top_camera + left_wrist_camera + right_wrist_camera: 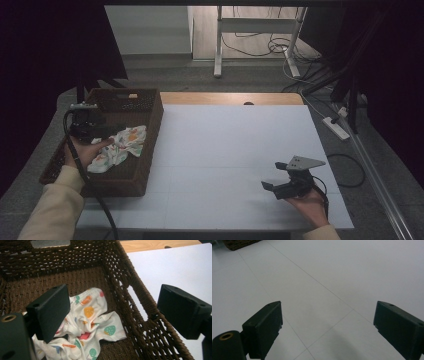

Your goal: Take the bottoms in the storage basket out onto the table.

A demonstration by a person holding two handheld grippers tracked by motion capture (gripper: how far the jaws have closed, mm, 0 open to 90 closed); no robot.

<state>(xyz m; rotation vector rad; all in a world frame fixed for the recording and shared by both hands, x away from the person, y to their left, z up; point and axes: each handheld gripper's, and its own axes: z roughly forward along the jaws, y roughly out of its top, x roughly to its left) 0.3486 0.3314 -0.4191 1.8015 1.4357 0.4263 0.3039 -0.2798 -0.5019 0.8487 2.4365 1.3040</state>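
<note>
The printed cloth lies crumpled on the floor of the wicker basket. The left hand-held gripper hangs above it, jaws wide and empty; to lift it cleanly, pinch a raised fold. The right hand-held gripper rests open on the desk.

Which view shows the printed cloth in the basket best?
The left gripper view: the cloth lies crumpled on the basket floor, close up, print clear. The high view shows the cloth small and dim. The right gripper view catches a basket corner.

Cloth in basket, basket left on table
</note>
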